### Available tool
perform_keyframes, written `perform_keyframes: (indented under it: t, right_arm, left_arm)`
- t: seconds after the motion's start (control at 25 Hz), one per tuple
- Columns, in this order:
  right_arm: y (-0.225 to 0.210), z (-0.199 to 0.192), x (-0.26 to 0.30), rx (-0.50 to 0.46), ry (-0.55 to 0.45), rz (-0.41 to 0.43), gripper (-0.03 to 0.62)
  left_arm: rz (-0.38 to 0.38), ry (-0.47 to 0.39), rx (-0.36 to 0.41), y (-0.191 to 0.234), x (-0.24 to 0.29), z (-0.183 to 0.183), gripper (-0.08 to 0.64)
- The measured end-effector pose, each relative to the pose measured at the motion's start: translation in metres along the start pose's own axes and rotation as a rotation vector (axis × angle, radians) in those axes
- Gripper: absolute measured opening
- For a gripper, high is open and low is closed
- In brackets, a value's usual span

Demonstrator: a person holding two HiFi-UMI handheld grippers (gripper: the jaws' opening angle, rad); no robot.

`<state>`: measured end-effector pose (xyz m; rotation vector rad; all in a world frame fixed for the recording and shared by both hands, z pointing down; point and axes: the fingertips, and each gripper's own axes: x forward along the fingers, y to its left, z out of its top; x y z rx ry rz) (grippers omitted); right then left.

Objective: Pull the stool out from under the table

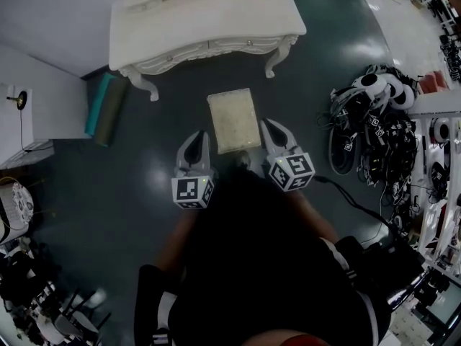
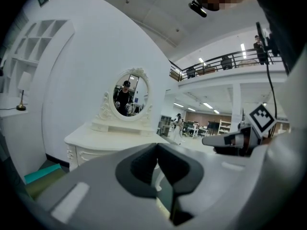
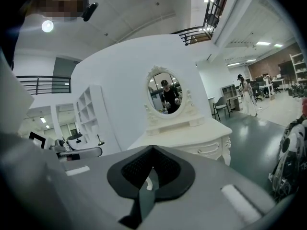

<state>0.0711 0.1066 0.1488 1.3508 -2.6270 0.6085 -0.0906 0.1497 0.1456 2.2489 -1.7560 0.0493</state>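
The stool (image 1: 233, 120), with a square cream seat, stands on the dark floor just in front of the white dressing table (image 1: 205, 20) and clear of its legs. My left gripper (image 1: 199, 135) hovers by the stool's near left corner and my right gripper (image 1: 267, 125) by its near right corner. Neither touches the stool. In the left gripper view the left gripper (image 2: 157, 145) has its tips together with nothing between them. The right gripper (image 3: 152, 148) is likewise shut and empty. Both point at the dressing table (image 2: 112, 139) (image 3: 189, 134) and its oval mirror (image 3: 165, 96).
A heap of headsets and cables (image 1: 374, 125) lies on the floor at the right, beside a white shelf (image 1: 439, 157). A green rolled mat (image 1: 108, 108) lies left of the table by a white cabinet (image 1: 21, 125). The person's dark clothing fills the bottom of the head view.
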Motion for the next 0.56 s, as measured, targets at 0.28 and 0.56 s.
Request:
perform_keyframes:
  t: [0.28,0.56]
  right_arm:
    - [0.003,0.0,0.002,-0.002,-0.001,0.012,-0.002]
    - [0.011,0.001,0.007,-0.005,-0.013,0.027,-0.002]
  left_arm:
    - [-0.011,0.004,0.007,-0.001,0.002,-0.001,0.006]
    - [-0.025,0.001,0.011,0.001,0.002,-0.003,0.006]
